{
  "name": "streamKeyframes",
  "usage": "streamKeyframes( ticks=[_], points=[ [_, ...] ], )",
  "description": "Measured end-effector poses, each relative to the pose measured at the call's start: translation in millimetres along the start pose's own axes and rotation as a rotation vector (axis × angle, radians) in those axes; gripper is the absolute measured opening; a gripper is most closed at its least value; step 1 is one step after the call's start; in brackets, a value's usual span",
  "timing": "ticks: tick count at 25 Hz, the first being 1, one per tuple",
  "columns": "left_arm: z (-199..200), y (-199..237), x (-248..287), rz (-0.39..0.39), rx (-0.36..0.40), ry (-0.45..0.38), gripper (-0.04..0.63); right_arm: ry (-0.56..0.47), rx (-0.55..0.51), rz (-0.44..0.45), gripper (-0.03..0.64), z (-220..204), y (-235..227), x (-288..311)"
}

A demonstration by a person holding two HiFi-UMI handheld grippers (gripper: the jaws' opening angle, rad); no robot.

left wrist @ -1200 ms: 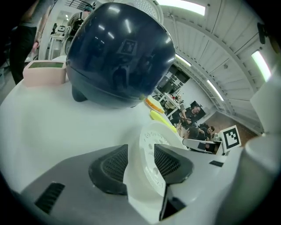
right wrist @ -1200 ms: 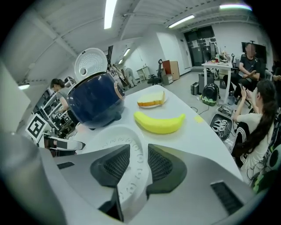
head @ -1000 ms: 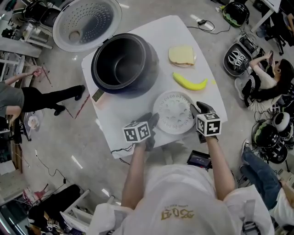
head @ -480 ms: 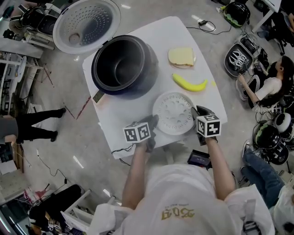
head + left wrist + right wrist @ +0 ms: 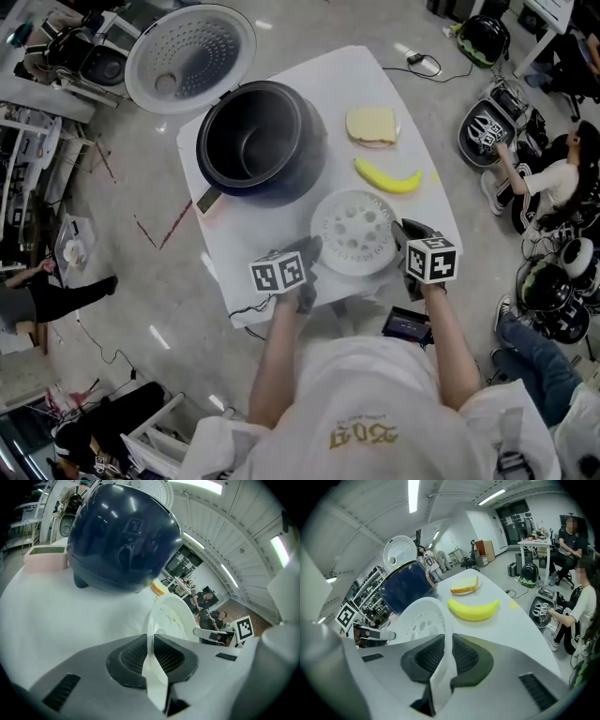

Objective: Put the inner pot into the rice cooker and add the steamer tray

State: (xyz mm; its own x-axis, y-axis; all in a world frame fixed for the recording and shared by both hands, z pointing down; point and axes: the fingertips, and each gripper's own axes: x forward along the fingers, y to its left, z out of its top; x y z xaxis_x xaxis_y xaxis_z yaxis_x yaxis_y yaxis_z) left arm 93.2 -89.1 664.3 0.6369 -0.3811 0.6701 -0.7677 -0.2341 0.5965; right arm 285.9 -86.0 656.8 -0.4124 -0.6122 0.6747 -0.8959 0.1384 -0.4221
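White steamer tray (image 5: 354,232): at near side of white desk (image 5: 281,220), beside open rice cooker (image 5: 255,139) (banana (image 5: 388,178) just beyond). Left hand-held gripper (image 5: 310,249), right hand-held gripper (image 5: 406,233): jaws have just been closing, each now clamped on opposite parts of the tray's rim.

Head camera looks steeply down; gripper views share the steamer tray (image 5: 423,620).
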Motion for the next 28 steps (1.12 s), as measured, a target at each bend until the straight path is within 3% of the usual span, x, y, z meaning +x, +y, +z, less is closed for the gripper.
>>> streamKeyframes(
  ticks=[11, 28],
  points=[
    [34, -29, -28, -0.029, 0.092, -0.071, 0.057, -0.102, 0.042, 0.032, 0.057, 37, 16, -28],
    [83, -72, -79, -0.088, 0.168, -0.217, 0.055, -0.254, 0.047, 0.091, 0.053, 100, 51, -76]
  ],
)
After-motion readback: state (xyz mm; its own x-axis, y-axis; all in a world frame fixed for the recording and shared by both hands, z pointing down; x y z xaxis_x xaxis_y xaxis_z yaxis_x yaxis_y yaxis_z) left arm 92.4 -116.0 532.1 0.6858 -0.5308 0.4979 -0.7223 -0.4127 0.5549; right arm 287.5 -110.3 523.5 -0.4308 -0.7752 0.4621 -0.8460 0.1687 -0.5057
